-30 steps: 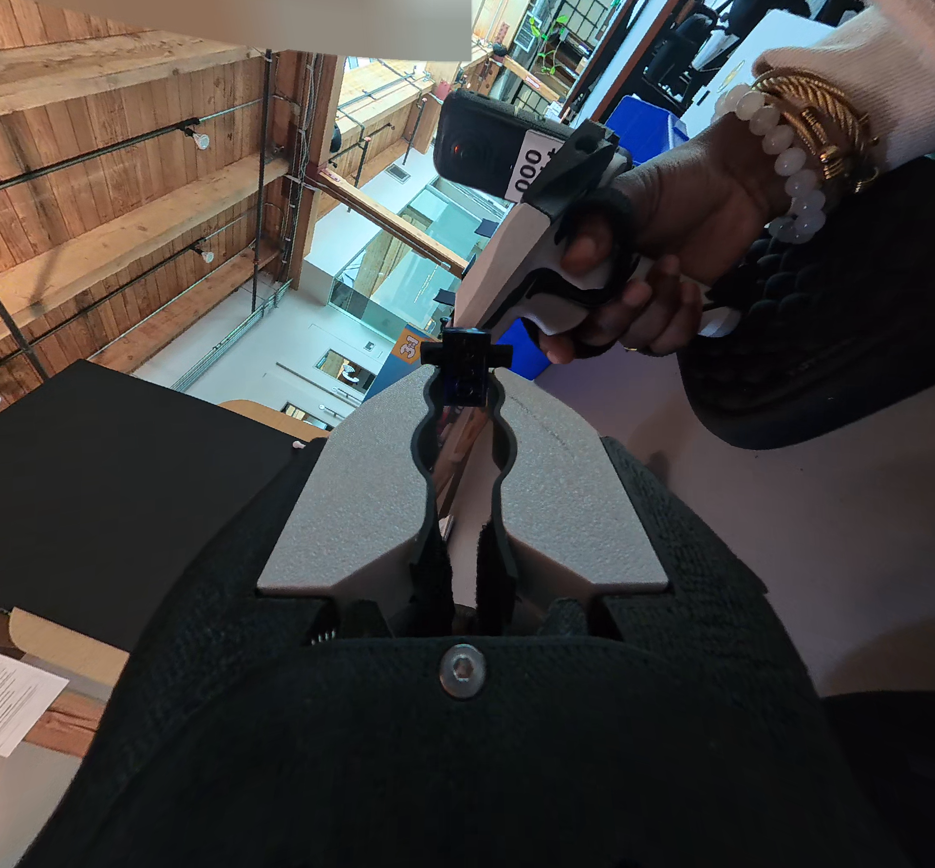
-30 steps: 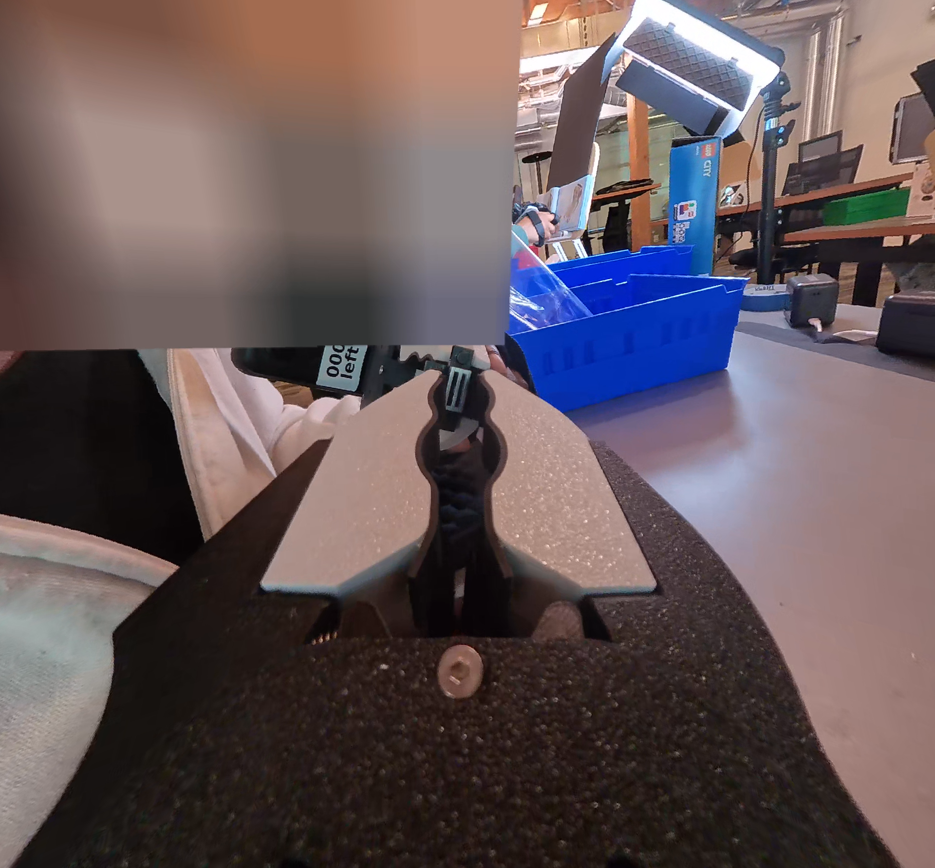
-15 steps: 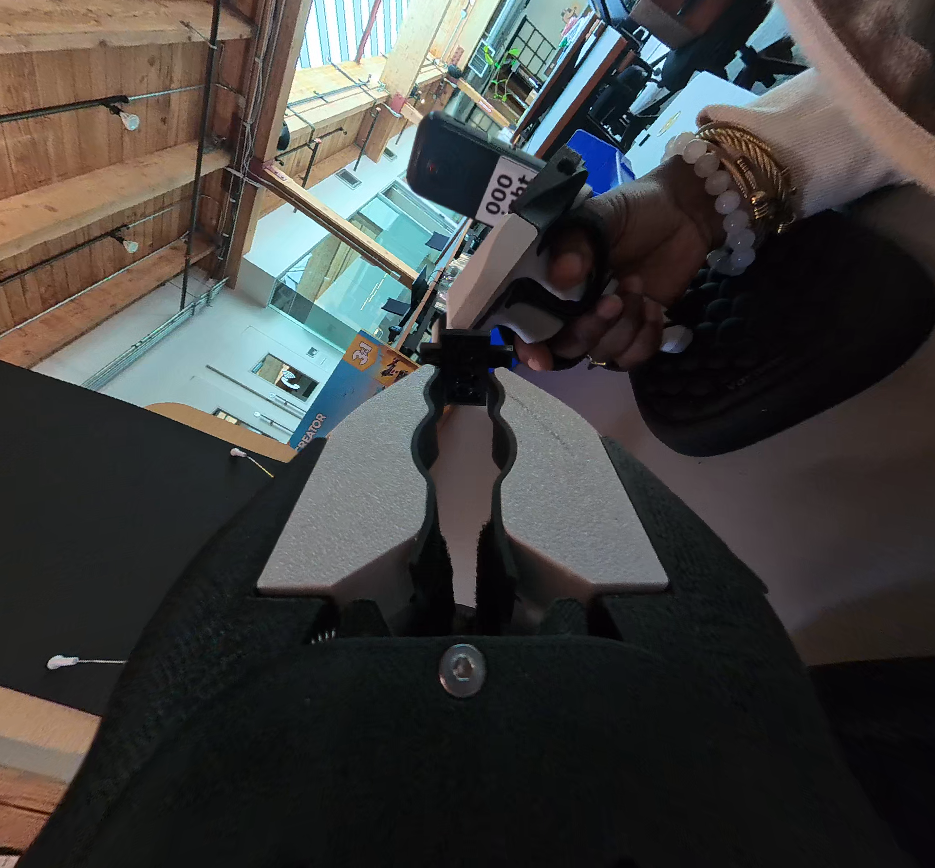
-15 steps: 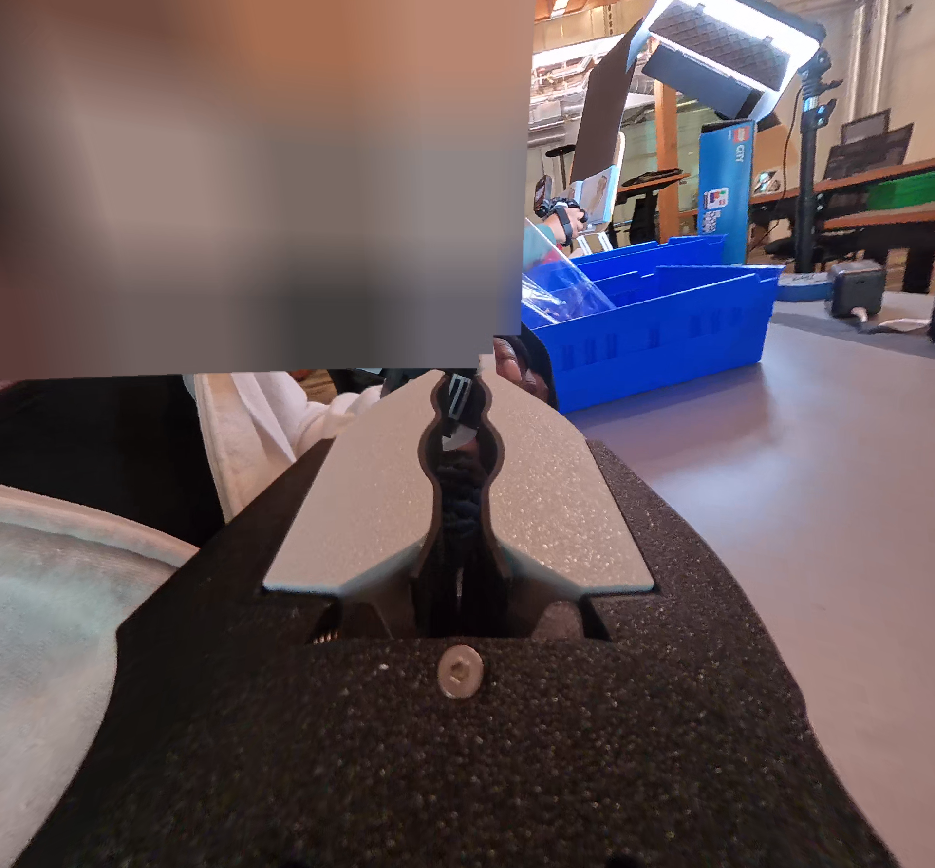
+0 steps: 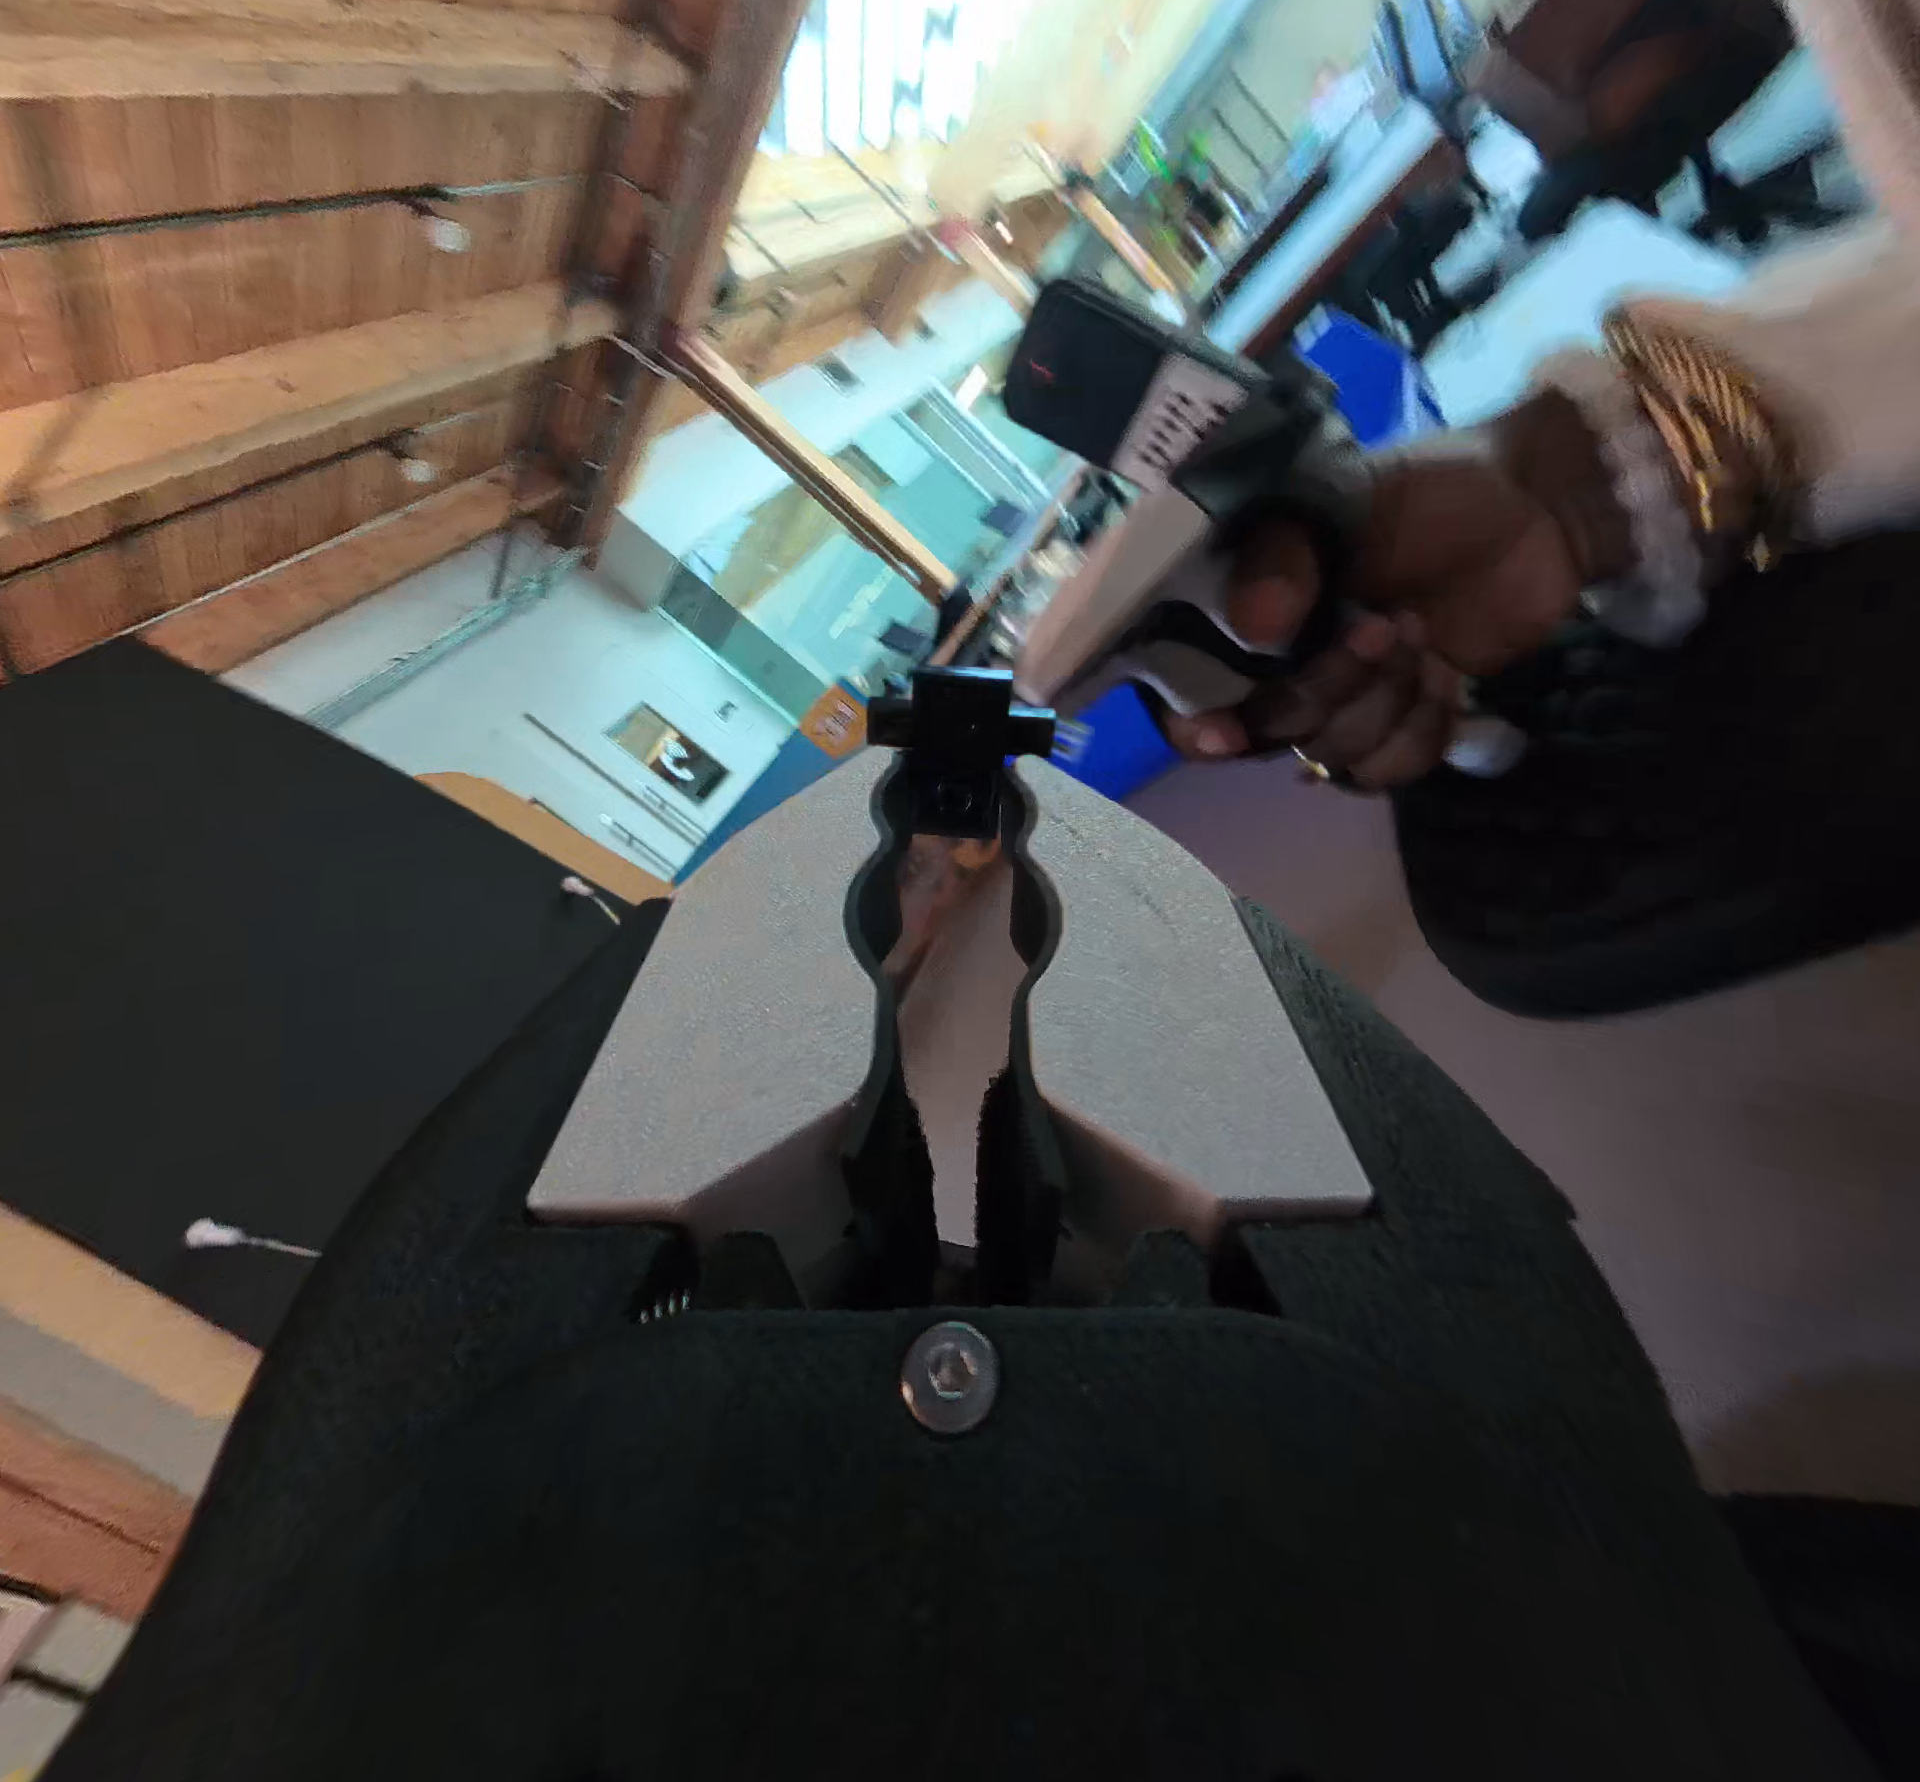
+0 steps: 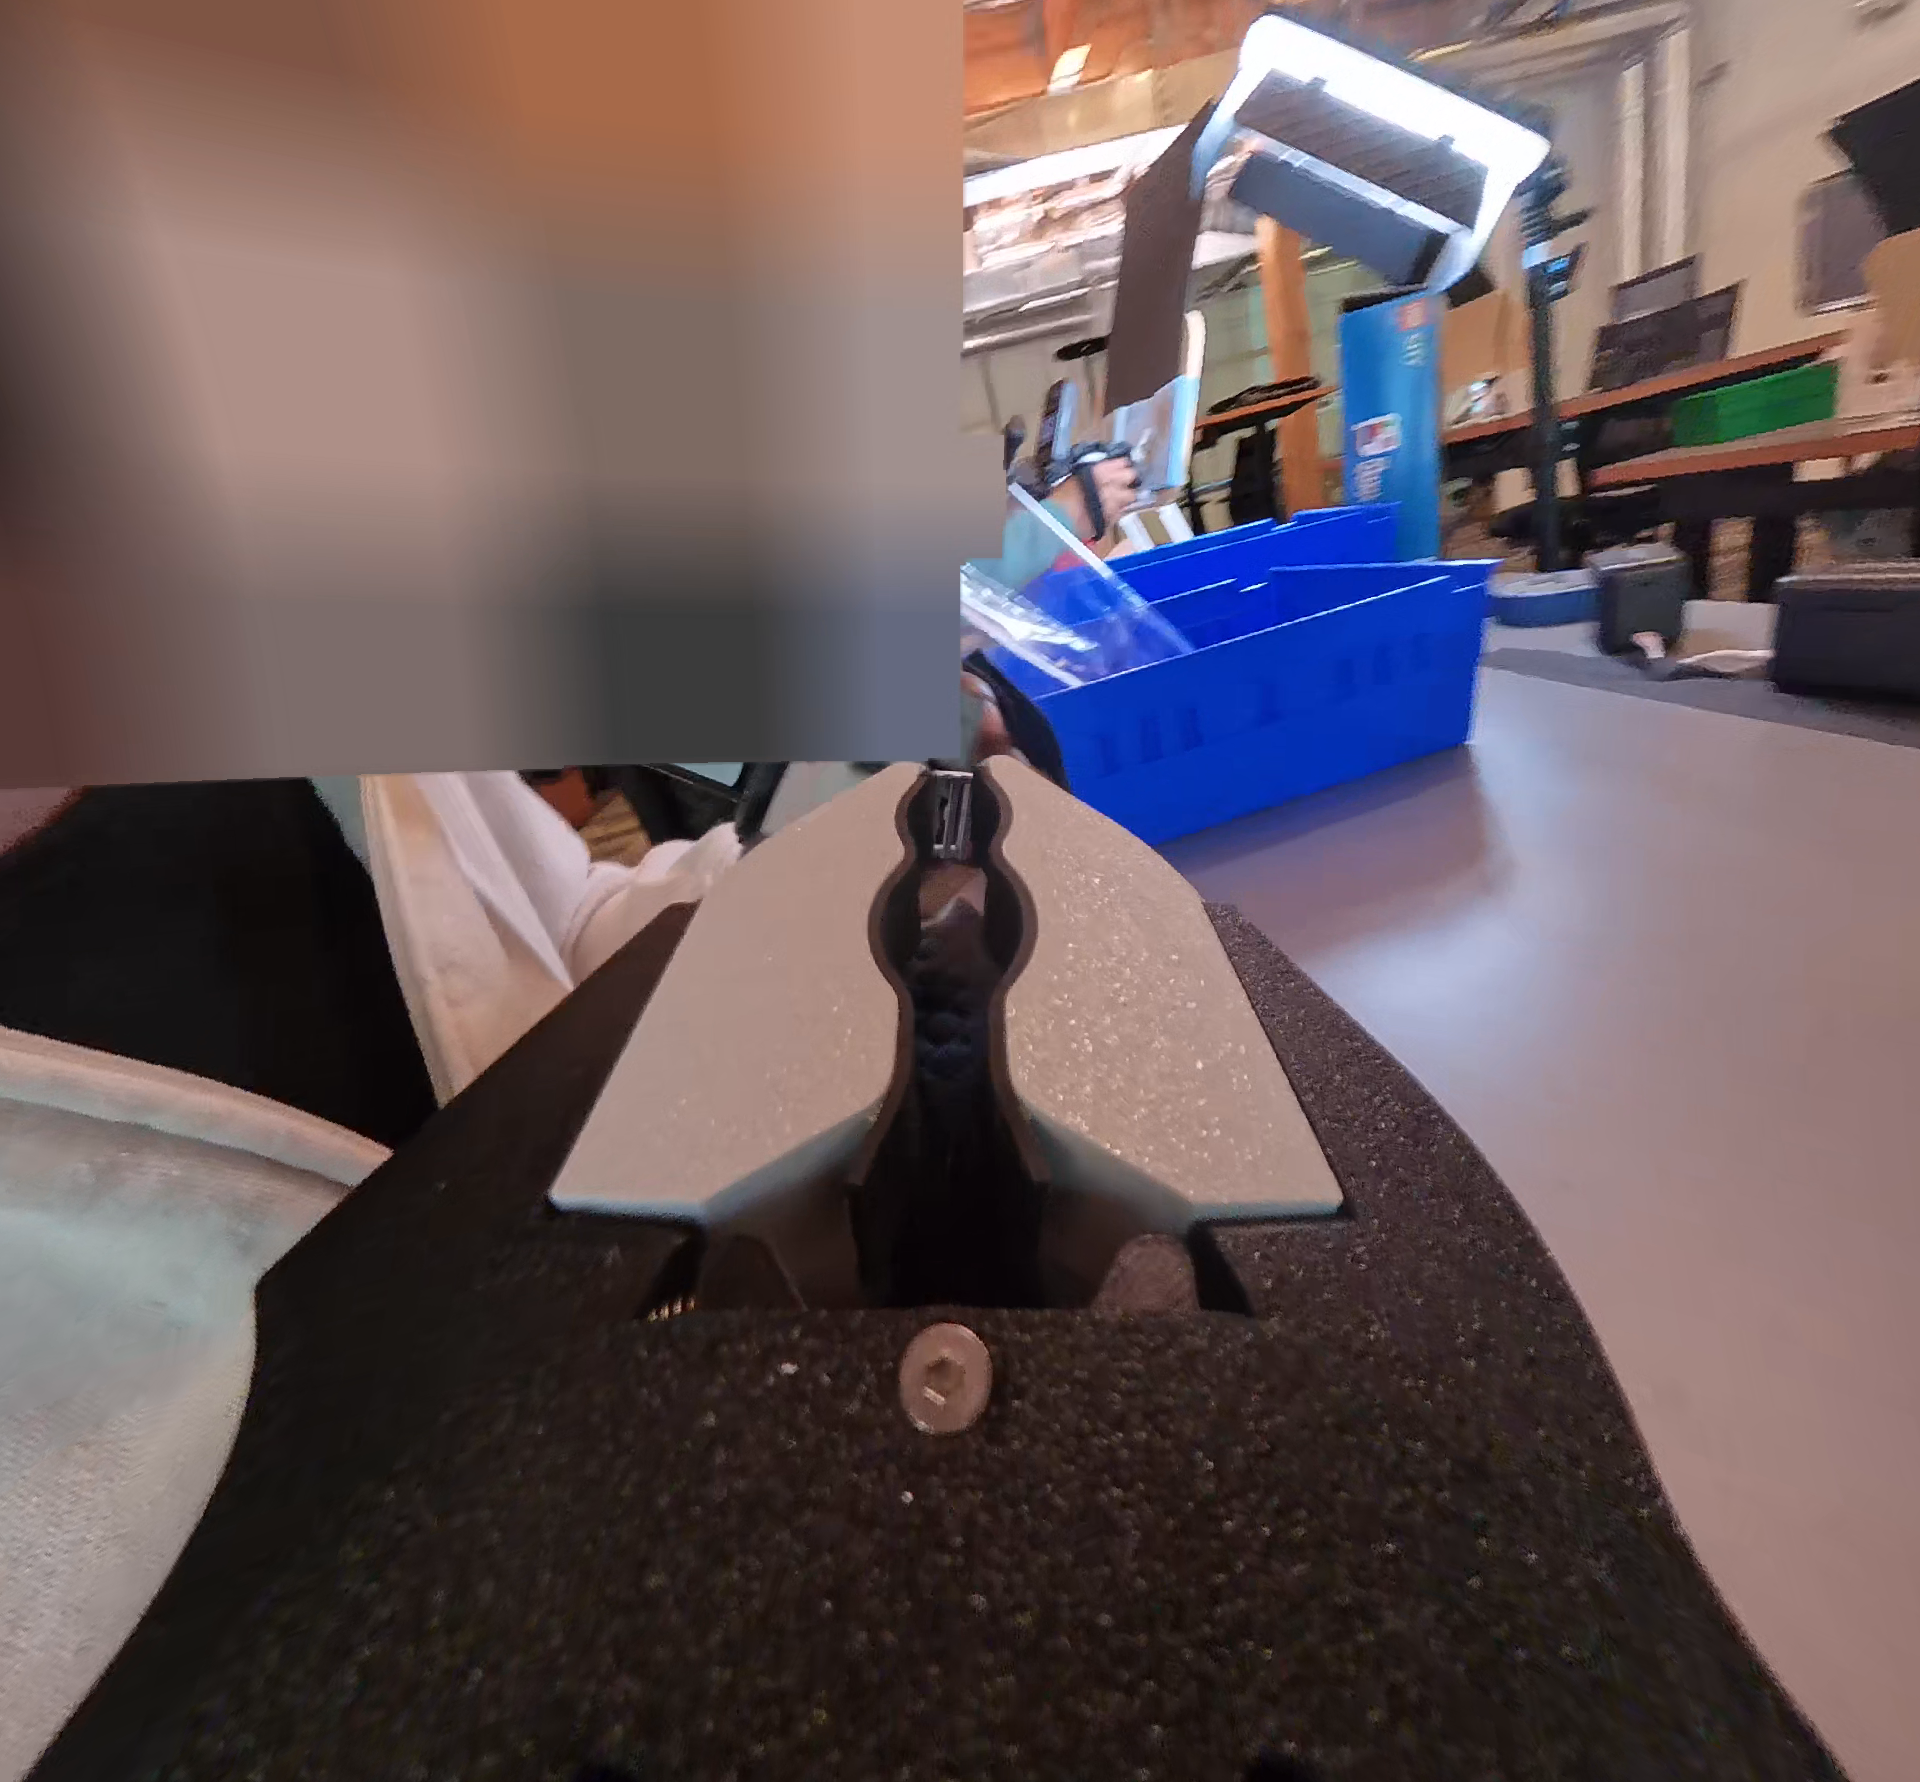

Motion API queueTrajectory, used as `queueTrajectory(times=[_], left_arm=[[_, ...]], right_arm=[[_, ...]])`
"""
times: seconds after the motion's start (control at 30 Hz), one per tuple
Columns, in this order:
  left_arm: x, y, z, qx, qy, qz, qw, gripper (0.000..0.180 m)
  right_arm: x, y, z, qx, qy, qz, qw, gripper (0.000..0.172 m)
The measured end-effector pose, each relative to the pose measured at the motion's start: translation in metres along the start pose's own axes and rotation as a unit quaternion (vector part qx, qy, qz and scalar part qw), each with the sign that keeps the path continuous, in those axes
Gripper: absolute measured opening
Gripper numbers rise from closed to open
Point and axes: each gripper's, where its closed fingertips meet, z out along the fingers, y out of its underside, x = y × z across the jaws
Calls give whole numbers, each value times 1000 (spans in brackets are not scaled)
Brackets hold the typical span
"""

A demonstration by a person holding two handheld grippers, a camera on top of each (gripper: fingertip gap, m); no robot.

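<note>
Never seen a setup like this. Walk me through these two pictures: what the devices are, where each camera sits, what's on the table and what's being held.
No robot here: a person holds a trigger-operated gripper in each hand, with a camera on each looking forward along its two grey fingers.

In the left wrist view, the left gripper pinches a small black cross-shaped plastic piece at its tips. Beyond it, the person's hand holds the other gripper's handle. This picture is tilted and blurred.

In the right wrist view, the right gripper is nearly closed on a small thin grey part; I cannot tell what it is. On the grey table stands a blue divided bin with clear plastic bags. A studio light stands behind.
</note>
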Motion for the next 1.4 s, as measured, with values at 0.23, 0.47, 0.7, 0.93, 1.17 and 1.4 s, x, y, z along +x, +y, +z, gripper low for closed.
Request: queueTrajectory(times=[0.23, 0.47, 0.7, 0.93, 1.17, 1.4], left_arm=[[-4, 1, -1, 12, 14, -84, 996, 16], [-30, 14, -6, 36, -17, -288, 957, 16], [-38, 8, -9, 94, 4, -419, 903, 16], [-40, 8, -10, 108, 1, -435, 894, 16], [-51, 8, -17, 145, -1, -494, 857, 16], [-43, 8, -13, 131, 17, -488, 863, 16]], right_arm=[[3, -13, -7, 34, 1, 10, 999, 6], [17, -73, -82, -39, 277, -171, 945, 7], [54, -98, -288, -127, 625, -140, 758, 8], [60, -80, -315, -102, 625, -107, 767, 36], [59, -62, -322, -178, 609, -111, 765, 55], [49, -12, -346, -293, 576, -48, 762, 64]])
